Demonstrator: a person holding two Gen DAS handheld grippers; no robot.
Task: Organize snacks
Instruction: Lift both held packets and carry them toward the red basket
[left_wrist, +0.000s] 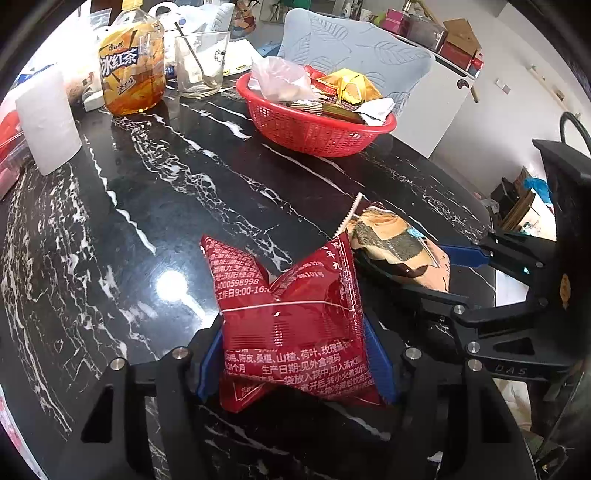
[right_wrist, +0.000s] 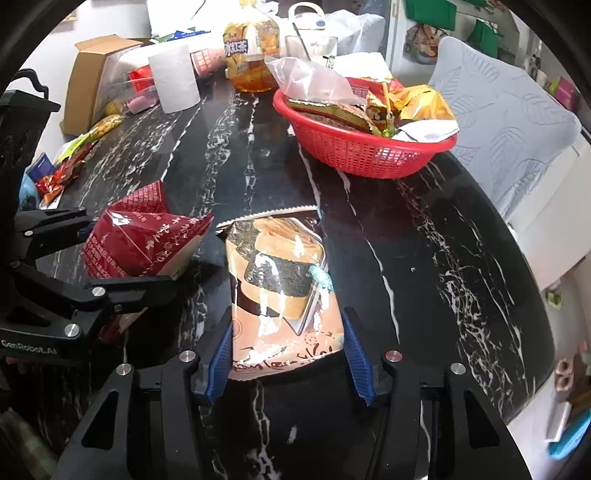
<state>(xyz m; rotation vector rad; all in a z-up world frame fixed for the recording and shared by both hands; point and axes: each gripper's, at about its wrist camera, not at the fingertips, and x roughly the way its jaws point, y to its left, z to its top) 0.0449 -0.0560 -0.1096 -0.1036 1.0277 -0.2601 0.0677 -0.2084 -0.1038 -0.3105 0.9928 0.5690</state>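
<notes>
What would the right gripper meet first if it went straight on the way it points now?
Beyond the tan snack packet between its jaws, probably bare black table; the red basket stands farther, slightly right. Depth is unclear.

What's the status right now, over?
Left gripper shut on red packet. Right gripper shut on tan packet. Basket ahead, already heaped. Path clear.

Our black marble table (left_wrist: 177, 192)
We see a red basket (left_wrist: 314, 134), tea bottle (left_wrist: 131, 70), glass (left_wrist: 201, 62) and paper roll (left_wrist: 48, 118) on it
</notes>
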